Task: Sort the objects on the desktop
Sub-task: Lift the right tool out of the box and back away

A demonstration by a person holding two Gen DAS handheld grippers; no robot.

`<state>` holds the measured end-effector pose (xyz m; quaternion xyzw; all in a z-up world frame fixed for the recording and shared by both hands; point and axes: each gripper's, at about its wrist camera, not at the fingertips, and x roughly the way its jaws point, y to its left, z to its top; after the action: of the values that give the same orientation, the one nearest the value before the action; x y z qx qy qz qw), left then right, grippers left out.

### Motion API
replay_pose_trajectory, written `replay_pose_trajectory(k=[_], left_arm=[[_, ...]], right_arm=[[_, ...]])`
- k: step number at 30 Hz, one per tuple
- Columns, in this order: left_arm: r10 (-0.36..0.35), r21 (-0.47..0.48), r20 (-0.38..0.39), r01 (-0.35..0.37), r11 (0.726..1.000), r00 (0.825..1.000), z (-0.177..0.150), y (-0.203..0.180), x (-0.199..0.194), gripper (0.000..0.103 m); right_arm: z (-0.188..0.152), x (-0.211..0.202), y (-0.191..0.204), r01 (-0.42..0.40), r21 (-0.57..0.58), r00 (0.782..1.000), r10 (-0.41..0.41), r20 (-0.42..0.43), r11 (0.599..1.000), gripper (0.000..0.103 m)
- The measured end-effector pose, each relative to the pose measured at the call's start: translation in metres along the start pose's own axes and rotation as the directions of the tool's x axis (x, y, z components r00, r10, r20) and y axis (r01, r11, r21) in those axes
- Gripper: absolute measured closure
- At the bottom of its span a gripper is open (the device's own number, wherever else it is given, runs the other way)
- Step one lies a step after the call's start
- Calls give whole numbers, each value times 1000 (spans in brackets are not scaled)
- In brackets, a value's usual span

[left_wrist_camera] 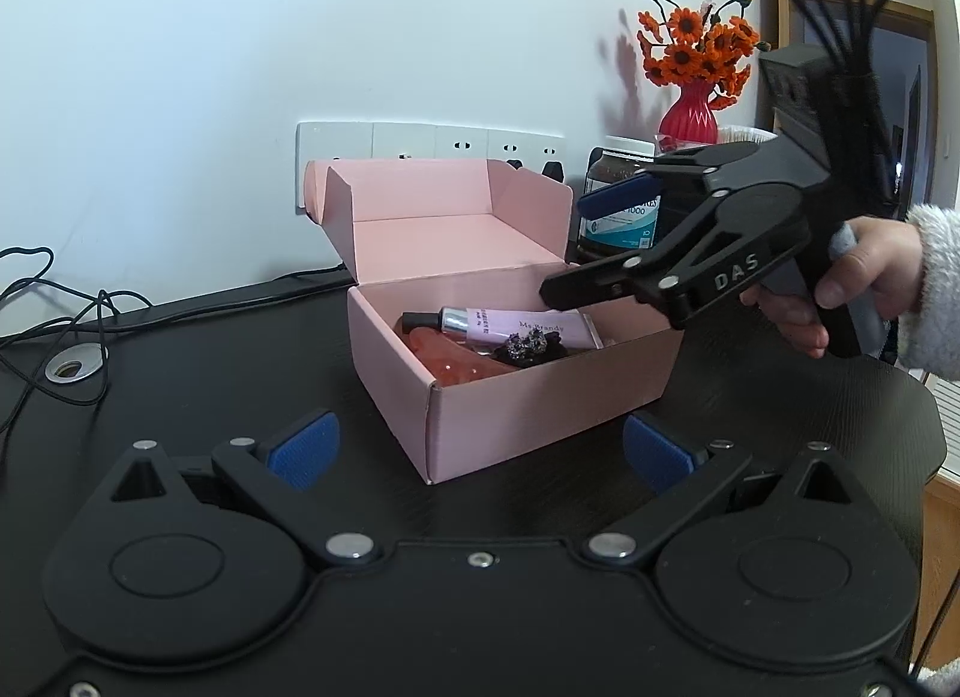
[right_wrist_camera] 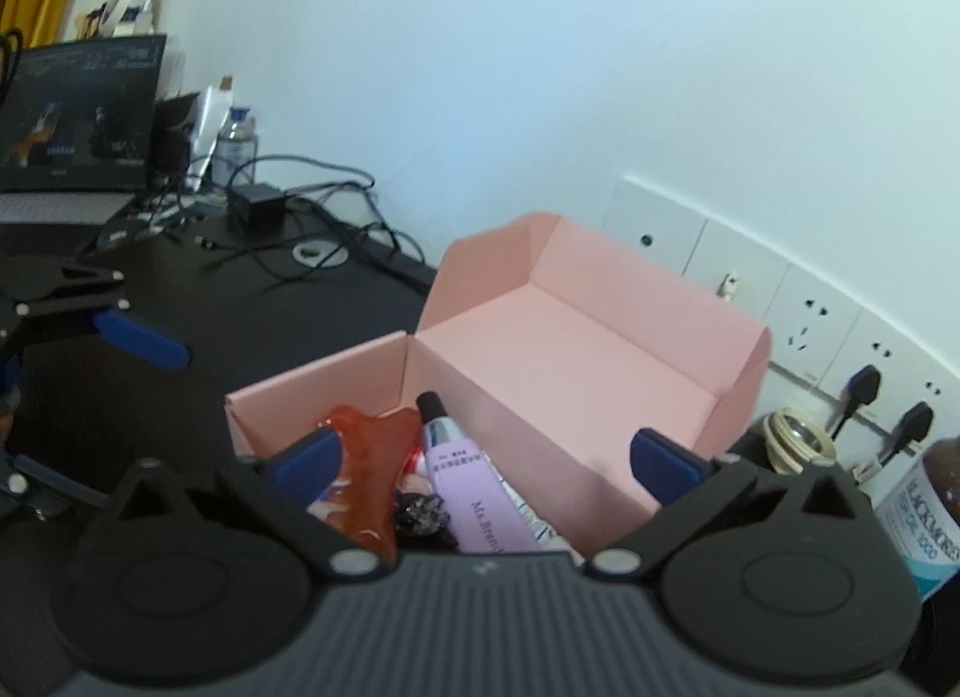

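While hovering over the pink box (right_wrist_camera: 576,349), spread wide and held nothing: right gripper (right_wrist_camera: 486,463). Likewise released, low before the box on the black desk (left_wrist_camera: 210,349): left gripper (left_wrist_camera: 480,448). Inside the box, lid up, lay a lilac tube (right_wrist_camera: 474,493), an orange scraper (right_wrist_camera: 372,457) and a dark sparkly clip (right_wrist_camera: 420,511), touching.

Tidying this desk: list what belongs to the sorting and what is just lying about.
Sorting: pink box, lilac tube, orange scraper, dark hair clip, left gripper, right gripper.

Lying about: supplement jar, flower vase, laptop, cables.
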<state>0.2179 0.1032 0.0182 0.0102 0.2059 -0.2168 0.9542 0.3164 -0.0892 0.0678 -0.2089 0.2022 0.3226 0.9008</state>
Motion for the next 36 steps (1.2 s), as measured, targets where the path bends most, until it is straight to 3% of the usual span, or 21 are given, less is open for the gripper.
replay_pose_trajectory(k=[7,13,22,32,36], left_arm=[[-1,-9,-2,1,1000,1000,0,1,0,0],[-1,-19,-3,1,1000,1000,1,3,0,0],[12,-51,7,-12,999,1000,0,6,-2,0],[52,-124,-6,-53,991,999,1,16,-1,0],[79,-116,-19,-81,990,997,2,14,1,0]], right_arm=[[-13,-23,1,55,127,996,-64,66,990,1],[-40,-42,7,44,288,991,-78,108,957,1],[-81,-56,-2,63,487,992,-110,69,871,1],[-105,-64,-12,128,586,980,-191,48,800,1],[-106,-64,-13,140,593,978,-202,40,793,1]])
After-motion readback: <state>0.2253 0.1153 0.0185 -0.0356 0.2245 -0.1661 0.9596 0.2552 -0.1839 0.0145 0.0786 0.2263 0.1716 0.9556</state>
